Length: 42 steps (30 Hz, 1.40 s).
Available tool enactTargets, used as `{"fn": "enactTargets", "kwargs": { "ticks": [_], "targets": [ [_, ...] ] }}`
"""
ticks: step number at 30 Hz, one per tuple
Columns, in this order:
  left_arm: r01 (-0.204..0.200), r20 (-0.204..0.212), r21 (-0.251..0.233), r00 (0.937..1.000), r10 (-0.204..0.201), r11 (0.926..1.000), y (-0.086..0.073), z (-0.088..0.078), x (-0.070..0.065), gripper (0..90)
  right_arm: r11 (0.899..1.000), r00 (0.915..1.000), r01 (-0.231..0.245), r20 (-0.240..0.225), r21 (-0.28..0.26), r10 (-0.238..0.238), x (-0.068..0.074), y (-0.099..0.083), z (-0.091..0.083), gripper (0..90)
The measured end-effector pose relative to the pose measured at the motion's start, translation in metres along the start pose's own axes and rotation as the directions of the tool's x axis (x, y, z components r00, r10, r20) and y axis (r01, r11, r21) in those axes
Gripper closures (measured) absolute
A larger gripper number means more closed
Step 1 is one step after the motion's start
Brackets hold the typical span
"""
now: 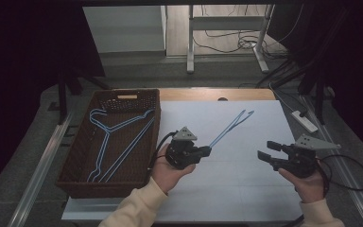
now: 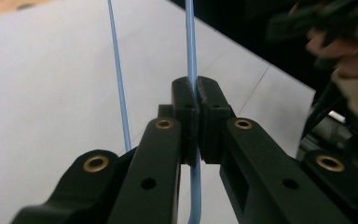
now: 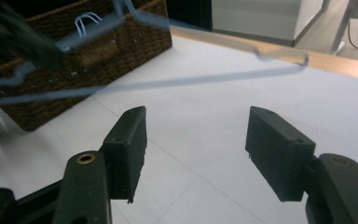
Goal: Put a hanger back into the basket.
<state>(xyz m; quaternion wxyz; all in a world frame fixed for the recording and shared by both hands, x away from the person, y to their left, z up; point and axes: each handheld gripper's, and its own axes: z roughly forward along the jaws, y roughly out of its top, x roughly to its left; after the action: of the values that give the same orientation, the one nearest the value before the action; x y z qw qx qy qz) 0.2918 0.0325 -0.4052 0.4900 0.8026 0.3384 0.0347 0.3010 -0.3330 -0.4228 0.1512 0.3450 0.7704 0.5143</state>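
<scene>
High view: a white worktop [image 1: 236, 189] in a dim room, with a wicker basket [image 1: 75, 156] at its left edge holding two blue hangers [image 1: 108, 137]. The left hand-held gripper [image 1: 207, 151] grasps a third hanger [image 1: 229, 125] mid-worktop. Left gripper view: the pads clamp its wire [image 2: 192, 56]. Right gripper view: the right hand-held gripper [image 3: 193, 149] is released, with nothing between its pads.

Thin blue wire hanger [image 1: 229, 125], held up off the white table [image 1: 246, 189], one end pinched at the near side, slanting away to the right of the wicker basket [image 1: 75, 161], its far end free.
</scene>
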Motion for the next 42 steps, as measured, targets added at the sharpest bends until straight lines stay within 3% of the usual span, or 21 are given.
{"fn": "enactTargets", "kwargs": {
  "ticks": [4, 8, 14, 16, 17, 21, 23, 30, 36, 42],
  "targets": [
    [0.008, 0.017, -0.042, 0.9998, -0.007, 0.9991, 0.007, -0.021, 0.003, 87.1, 1.000, 0.9999, -0.012, 0.010, 0.021, 0.012, -0.003, -0.009, 0.006, 38.1],
    [-0.014, 0.001, -0.071, 0.9999, 0.014, 0.9974, 0.011, -0.046, 0.009, 87.1, 0.998, 0.9994, -0.025, 0.026, 0.061, 0.023, -0.005, -0.020, 0.016, 35.5],
    [-0.008, -0.007, -0.109, 0.9999, 0.008, 0.9940, 0.006, -0.074, 0.022, 87.1, 0.995, 0.9993, -0.017, 0.034, 0.097, 0.014, -0.004, -0.025, 0.025, 34.4],
    [-0.027, -0.010, -0.144, 0.9996, 0.026, 0.9893, 0.000, -0.092, 0.030, 87.1, 0.994, 0.9990, -0.020, 0.041, 0.111, 0.016, -0.004, -0.027, 0.028, 33.9],
    [-0.027, -0.010, -0.144, 0.9996, 0.026, 0.9893, 0.000, -0.092, 0.030, 87.1, 0.994, 0.9990, -0.020, 0.041, 0.111, 0.016, -0.004, -0.027, 0.028, 33.9],
    [-0.013, -0.030, -0.168, 0.9995, 0.008, 0.9858, -0.008, -0.117, 0.044, 87.1, 0.991, 0.9985, -0.020, 0.053, 0.132, 0.013, -0.003, -0.030, 0.034, 32.9],
    [0.012, -0.046, -0.185, 0.9987, -0.021, 0.9827, -0.014, -0.134, 0.056, 87.1, 0.989, 0.9985, -0.016, 0.053, 0.149, 0.009, -0.002, -0.032, 0.037, 32.3],
    [0.051, -0.075, -0.214, 0.9948, -0.069, 0.9755, -0.028, -0.166, 0.081, 87.1, 0.983, 0.9983, -0.004, 0.057, 0.182, -0.007, 0.000, -0.035, 0.045, 31.8],
    [0.055, -0.112, -0.202, 0.9905, -0.079, 0.9778, -0.042, -0.182, 0.096, 87.1, 0.981, 0.9980, 0.005, 0.061, 0.195, -0.017, 0.001, -0.037, 0.046, 31.7],
    [0.063, -0.121, -0.189, 0.9888, -0.087, 0.9799, -0.059, -0.191, 0.109, 87.2, 0.978, 0.9979, 0.004, 0.063, 0.208, -0.017, 0.001, -0.038, 0.048, 31.7]
  ]
}}
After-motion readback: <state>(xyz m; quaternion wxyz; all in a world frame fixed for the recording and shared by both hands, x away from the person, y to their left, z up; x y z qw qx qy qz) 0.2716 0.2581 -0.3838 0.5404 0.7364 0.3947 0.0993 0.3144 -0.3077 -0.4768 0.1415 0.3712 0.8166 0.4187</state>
